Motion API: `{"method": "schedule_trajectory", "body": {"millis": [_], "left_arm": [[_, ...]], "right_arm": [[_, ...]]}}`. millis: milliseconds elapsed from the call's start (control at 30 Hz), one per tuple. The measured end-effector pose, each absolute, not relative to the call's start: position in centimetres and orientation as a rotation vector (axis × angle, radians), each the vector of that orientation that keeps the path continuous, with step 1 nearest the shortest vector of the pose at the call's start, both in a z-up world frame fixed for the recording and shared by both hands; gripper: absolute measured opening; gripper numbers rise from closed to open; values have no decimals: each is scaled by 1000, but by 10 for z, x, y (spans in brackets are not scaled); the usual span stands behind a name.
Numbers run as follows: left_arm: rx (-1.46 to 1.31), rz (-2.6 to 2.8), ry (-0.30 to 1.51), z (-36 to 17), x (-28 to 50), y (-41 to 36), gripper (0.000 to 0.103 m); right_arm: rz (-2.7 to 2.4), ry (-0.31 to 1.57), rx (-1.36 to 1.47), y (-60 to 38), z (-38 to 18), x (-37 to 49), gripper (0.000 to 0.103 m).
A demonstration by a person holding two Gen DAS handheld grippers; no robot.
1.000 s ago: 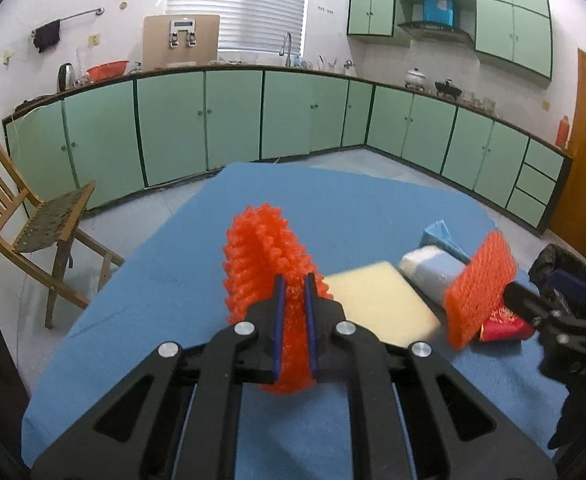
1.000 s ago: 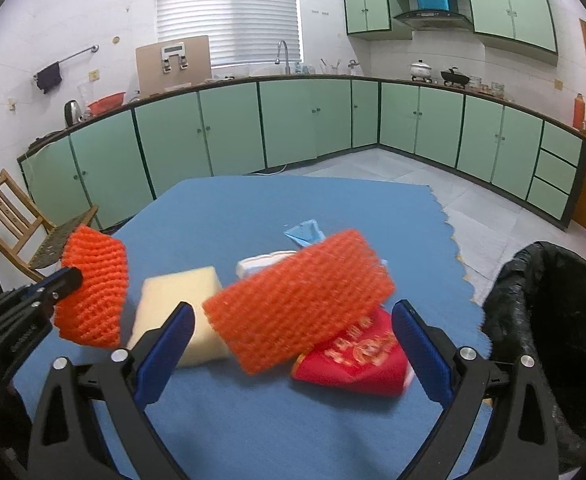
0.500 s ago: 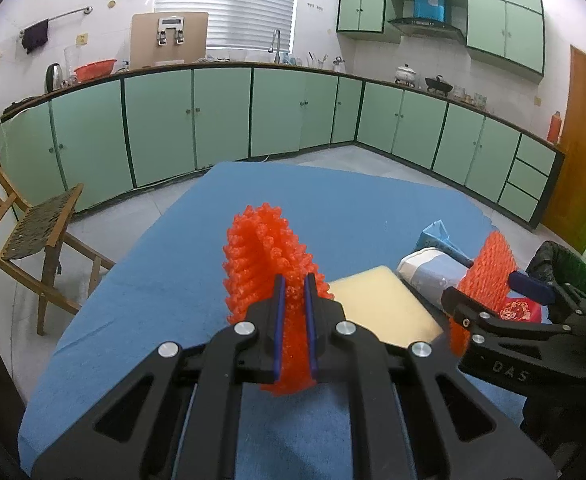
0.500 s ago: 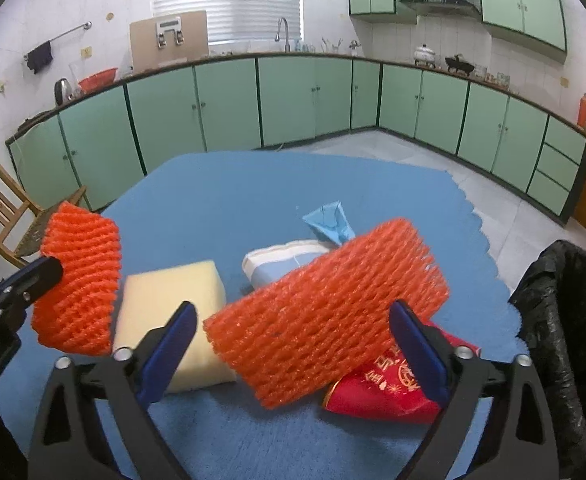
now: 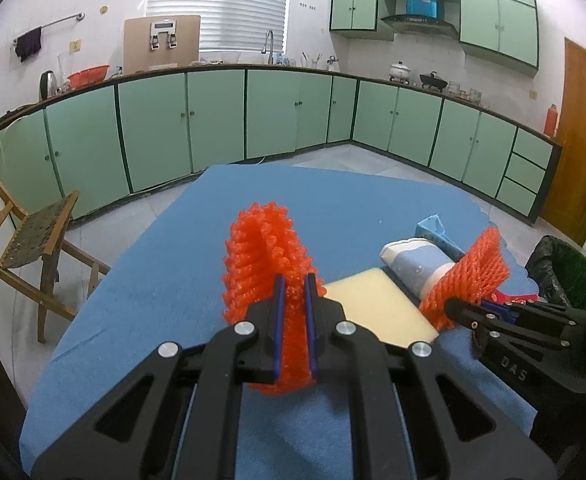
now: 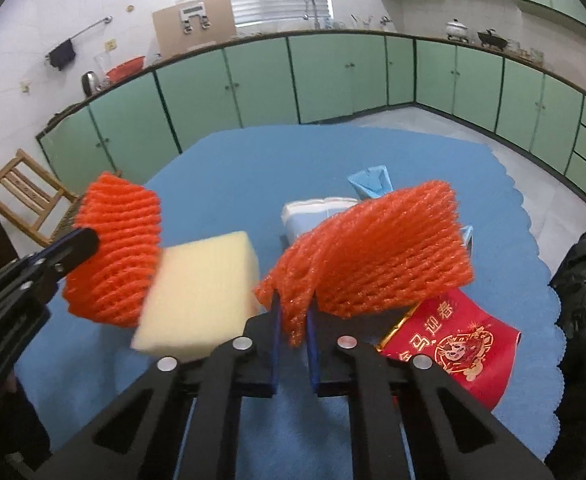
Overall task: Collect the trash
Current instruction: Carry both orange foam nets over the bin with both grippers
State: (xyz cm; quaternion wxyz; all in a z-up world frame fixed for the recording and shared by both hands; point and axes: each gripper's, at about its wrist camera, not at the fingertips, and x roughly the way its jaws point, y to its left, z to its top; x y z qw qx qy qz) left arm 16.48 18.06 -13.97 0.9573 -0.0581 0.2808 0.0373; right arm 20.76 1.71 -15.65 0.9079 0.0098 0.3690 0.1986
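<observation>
My left gripper (image 5: 293, 300) is shut on an orange foam net (image 5: 267, 248) and holds it above the blue table (image 5: 197, 272); the net also shows in the right wrist view (image 6: 113, 248). My right gripper (image 6: 293, 320) is shut on a second orange foam net (image 6: 381, 248), lifted over the trash; that net shows in the left wrist view (image 5: 473, 268). On the table lie a yellow sponge (image 6: 201, 292), a white and blue packet (image 6: 313, 216), a blue paper scrap (image 6: 371, 184) and a red wrapper (image 6: 453, 344). A black trash bag (image 6: 585, 320) stands at the table's right edge.
A wooden chair (image 5: 21, 240) stands left of the table. Green cabinets (image 5: 213, 120) line the far walls. The blue tablecloth has a scalloped right edge (image 6: 533, 240) next to the trash bag, which also shows in the left wrist view (image 5: 561, 268).
My right gripper has closed on the second orange net and lifted it. The left gripper keeps its hold on the first net and has barely moved.
</observation>
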Motion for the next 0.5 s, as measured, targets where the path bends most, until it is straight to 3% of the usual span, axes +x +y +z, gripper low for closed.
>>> {"method": "schedule_trajectory", "body": {"millis": [500], "left_arm": [[-109,50,472,-93,146,169,8]], "right_arm": [[442,620,43,-9,-86,172,10]]}}
